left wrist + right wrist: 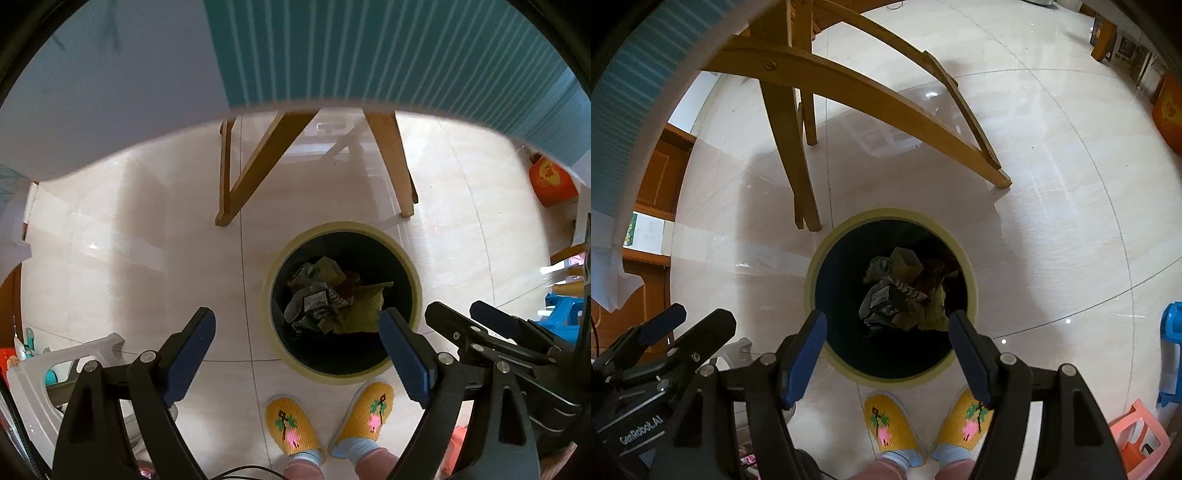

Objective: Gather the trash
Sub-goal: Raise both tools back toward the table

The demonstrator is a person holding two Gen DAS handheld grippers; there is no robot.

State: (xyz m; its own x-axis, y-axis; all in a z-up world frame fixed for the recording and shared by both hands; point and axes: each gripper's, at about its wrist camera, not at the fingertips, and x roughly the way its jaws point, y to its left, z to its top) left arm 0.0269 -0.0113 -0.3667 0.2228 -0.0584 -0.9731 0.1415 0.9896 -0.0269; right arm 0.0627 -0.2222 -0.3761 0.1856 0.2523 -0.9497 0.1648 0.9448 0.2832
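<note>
Yellow embroidered slippers [291,424] are being seen nearest the lens, at the bottom edge of both wrist views, with the toes just short of the near rim of the bin [343,236]. Both grippers are being held over that bin and pointed steeply down at it. Blue pads of the left gripper [297,328] are standing wide apart with nothing between them, and only its right fingertip is overlapping the mouth of the bin. Jaws of the right gripper [886,325] are also being held open and empty, set squarely above the near part of the opening.

Crumpled trash [901,291] is lying at the bottom of the dark interior: printed wrappers, a yellow-green scrap and a small yellowish block. It is judged that the dropping step is being finished, since both pairs of jaws are empty directly over the load, and nothing is being seen falling.

Wooden table legs [798,155] are standing just beyond the far rim, under a table edge covered by a teal striped cloth [369,51]. No loose rubbish is being shown on the tiled floor [129,229] within these views, and whether any is waiting on the tabletop cannot be told.

For the next move, both grippers are probably being called on to be lifted clear and swung up towards the table, with jaws kept open and the far legs being avoided
</note>
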